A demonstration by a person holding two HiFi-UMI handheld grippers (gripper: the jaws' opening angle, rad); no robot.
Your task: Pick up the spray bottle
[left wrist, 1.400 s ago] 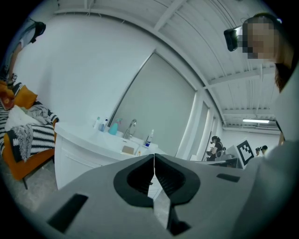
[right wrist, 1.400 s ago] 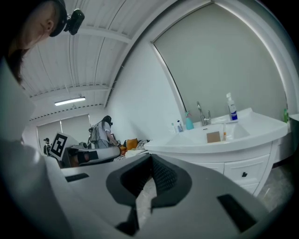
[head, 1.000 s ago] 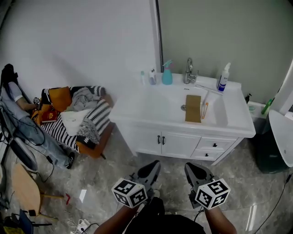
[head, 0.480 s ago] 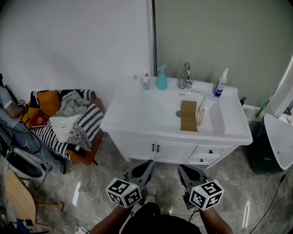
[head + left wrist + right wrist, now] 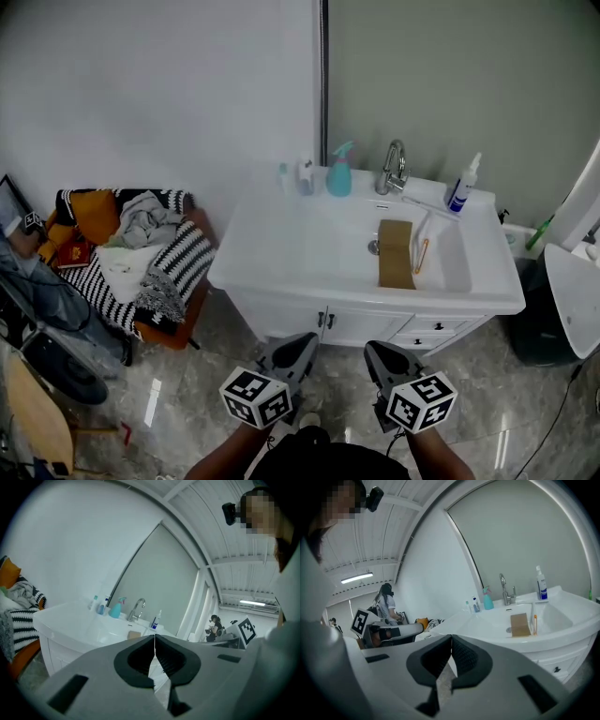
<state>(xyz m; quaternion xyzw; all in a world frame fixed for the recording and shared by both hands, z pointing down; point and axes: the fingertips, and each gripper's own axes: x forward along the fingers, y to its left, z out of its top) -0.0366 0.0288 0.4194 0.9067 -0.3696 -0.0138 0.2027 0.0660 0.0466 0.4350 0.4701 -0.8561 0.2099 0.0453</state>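
Observation:
The teal spray bottle (image 5: 339,171) stands upright at the back of the white vanity top (image 5: 272,246), just left of the faucet (image 5: 394,169). The left gripper view shows the bottle (image 5: 115,608) far ahead, and in the right gripper view it (image 5: 488,599) stands beside the tap. My left gripper (image 5: 302,342) and right gripper (image 5: 381,351) hover side by side over the floor in front of the cabinet doors, well short of the bottle. Both are shut with nothing between their jaws, as seen on the left gripper (image 5: 154,637) and the right gripper (image 5: 451,638).
A white bottle with a blue label (image 5: 459,185) stands right of the faucet, two small bottles (image 5: 304,175) left of the teal one. A brown cloth (image 5: 396,253) and an orange toothbrush (image 5: 422,255) lie in the basin. A chair piled with clothes (image 5: 141,246) stands left, a dark bin (image 5: 544,319) right.
Both grippers have moved closer to the vanity, whose front edge now sits nearer to them in the head view. Their jaws stay shut and empty.

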